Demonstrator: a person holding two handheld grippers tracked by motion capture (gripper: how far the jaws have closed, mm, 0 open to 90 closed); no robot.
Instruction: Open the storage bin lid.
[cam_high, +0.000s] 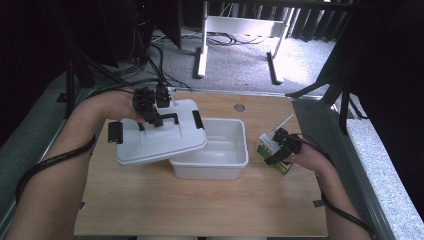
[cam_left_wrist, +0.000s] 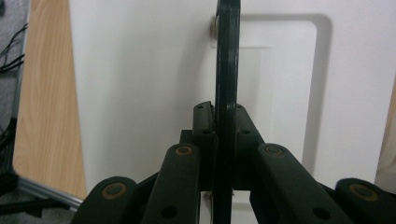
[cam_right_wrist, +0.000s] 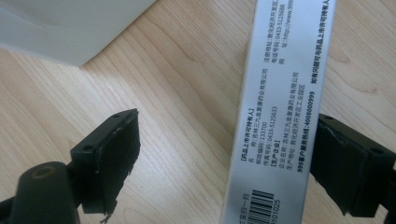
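White plastic lid (cam_high: 160, 137), pinched by its black handle (cam_left_wrist: 227, 70) in my left gripper (cam_high: 150, 112), hung tilted over the open bin (cam_high: 220, 155); it risked swinging or slipping. My right gripper (cam_high: 281, 147) stood spread around the medicine box (cam_right_wrist: 280, 116) on the bench (cam_high: 200, 205), ungripped; the lid blocked the bin.
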